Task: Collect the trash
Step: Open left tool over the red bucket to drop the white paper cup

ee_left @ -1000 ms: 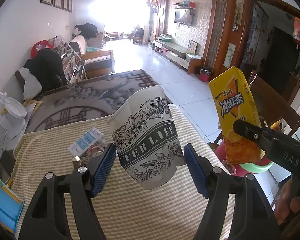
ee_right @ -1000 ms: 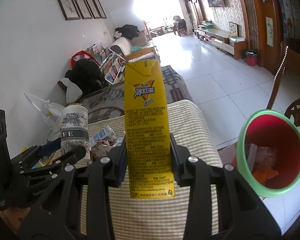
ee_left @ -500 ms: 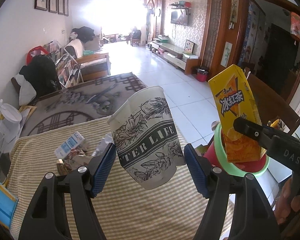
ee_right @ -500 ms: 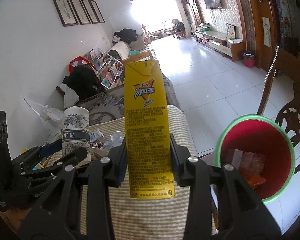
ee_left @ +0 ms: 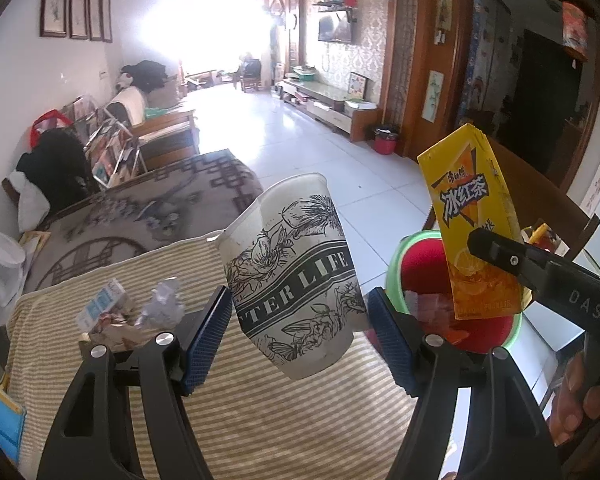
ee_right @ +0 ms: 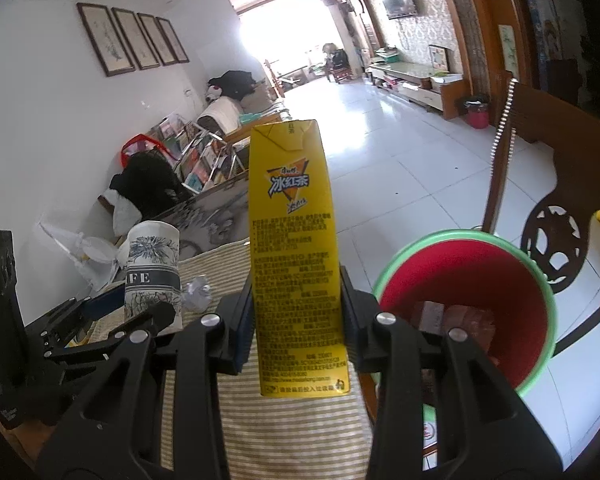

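Our left gripper (ee_left: 300,326) is raised over the striped table (ee_left: 260,408), its fingers (ee_left: 206,336) clamped on a tilted paper cup (ee_left: 296,280). Our right gripper (ee_right: 296,320) grips a yellow drink carton (ee_right: 296,256) upright, just beside the red bin (ee_right: 466,264) with the green rim. Crumpled scraps (ee_left: 140,312) lie on the table.

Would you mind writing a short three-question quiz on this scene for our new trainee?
1. True or false: the left gripper holds the paper cup.
2. The yellow carton is held by: A) left gripper B) right gripper C) neither
3. Fill in: the red bin has a ____ rim.

Key: 1 true; 2 B; 3 green.
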`<action>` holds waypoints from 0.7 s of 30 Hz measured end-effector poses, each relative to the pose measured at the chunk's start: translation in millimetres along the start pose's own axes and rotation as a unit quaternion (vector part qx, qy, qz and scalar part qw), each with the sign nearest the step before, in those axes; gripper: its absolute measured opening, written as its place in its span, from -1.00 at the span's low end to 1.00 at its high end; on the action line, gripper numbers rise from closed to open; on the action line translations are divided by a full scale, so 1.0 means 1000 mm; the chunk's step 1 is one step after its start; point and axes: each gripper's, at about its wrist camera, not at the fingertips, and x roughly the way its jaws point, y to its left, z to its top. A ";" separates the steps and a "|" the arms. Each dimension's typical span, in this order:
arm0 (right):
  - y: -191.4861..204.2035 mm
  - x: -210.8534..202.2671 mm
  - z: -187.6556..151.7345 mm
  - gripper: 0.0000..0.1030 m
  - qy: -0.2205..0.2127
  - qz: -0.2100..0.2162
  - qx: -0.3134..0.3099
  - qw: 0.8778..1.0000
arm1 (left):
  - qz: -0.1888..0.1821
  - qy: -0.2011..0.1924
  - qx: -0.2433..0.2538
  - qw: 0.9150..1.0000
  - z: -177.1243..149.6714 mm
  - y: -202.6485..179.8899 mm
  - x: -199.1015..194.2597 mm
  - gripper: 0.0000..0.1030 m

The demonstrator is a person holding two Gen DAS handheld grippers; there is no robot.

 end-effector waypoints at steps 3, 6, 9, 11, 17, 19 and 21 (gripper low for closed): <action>-0.019 -0.004 0.002 -0.30 -0.002 -0.010 0.009 1.000 | -0.010 0.005 0.006 1.000 0.004 -0.015 0.007 0.30; -0.040 -0.010 0.003 -0.30 -0.003 -0.022 0.020 1.000 | -0.025 0.012 0.010 1.000 0.010 -0.031 0.017 0.30; -0.059 -0.015 0.002 -0.30 -0.005 -0.039 0.033 0.999 | -0.045 0.020 0.017 0.999 0.015 -0.049 0.028 0.30; -0.076 -0.021 0.001 -0.30 -0.006 -0.052 0.044 0.998 | -0.061 0.027 0.022 0.998 0.019 -0.063 0.038 0.30; -0.115 -0.032 -0.001 -0.30 -0.007 -0.083 0.071 0.994 | -0.108 0.045 0.037 0.992 0.030 -0.106 0.064 0.10; -0.123 -0.035 -0.003 -0.30 -0.007 -0.090 0.077 0.993 | -0.120 0.053 0.040 0.991 0.032 -0.118 0.073 0.09; -0.131 -0.035 -0.004 -0.30 -0.005 -0.098 0.081 0.992 | -0.124 0.057 0.042 0.990 0.032 -0.124 0.080 0.02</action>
